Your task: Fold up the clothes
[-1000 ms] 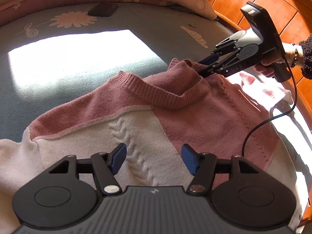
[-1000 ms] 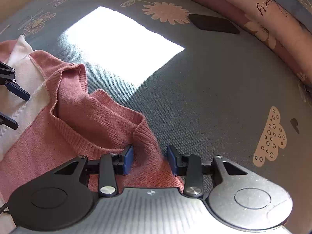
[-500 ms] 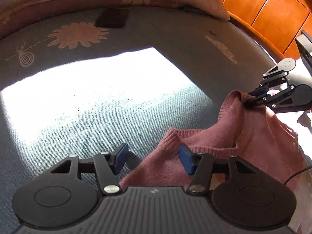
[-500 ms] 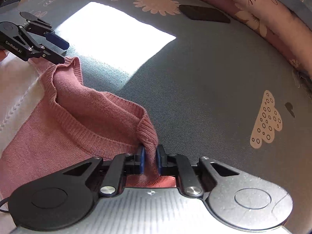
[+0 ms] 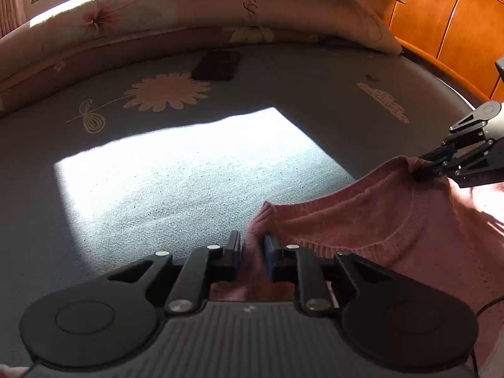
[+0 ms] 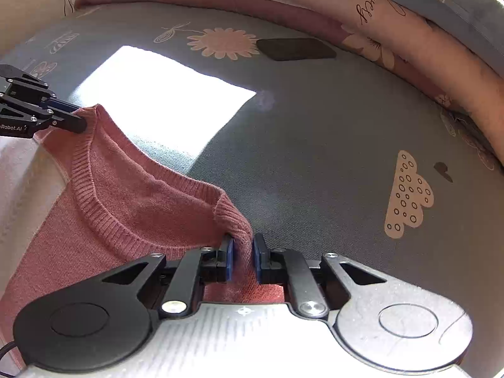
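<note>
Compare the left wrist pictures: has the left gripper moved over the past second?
Yes. The left gripper went from over the sweater's white front to its pink collar edge, nearer the flower print; its jaws are closing on the collar.

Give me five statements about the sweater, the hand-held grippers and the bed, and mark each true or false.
1. Each hand-held gripper, left and right, has pink sweater knit between its fingers. True.
2. The sweater is blue. False: pink and cream.
3. A dark flat object lies beside a daisy print. True.
4. The bedcover is plain white. False: grey-blue, printed.
5. The sweater lies in a folded stack. False: it hangs by its neckline.
</note>
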`<action>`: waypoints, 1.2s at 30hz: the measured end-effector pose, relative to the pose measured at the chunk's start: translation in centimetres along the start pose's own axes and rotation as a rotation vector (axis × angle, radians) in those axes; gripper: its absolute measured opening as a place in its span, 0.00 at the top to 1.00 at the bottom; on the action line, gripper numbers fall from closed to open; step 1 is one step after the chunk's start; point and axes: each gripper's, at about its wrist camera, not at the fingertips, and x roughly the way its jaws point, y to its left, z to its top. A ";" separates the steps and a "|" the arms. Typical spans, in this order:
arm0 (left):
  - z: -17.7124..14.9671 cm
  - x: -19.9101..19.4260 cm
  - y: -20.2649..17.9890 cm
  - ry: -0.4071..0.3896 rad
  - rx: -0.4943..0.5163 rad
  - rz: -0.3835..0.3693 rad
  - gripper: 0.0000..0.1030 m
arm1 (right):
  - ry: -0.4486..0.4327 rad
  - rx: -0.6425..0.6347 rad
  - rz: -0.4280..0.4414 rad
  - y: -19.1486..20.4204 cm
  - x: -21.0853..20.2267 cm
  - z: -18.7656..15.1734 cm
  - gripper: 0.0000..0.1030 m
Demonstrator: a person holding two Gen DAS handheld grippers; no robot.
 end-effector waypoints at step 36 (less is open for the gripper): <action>-11.4 -10.3 -3.0 0.133 -0.119 0.074 0.48 | -0.083 0.300 -0.073 0.5 0.4 -3.5 0.68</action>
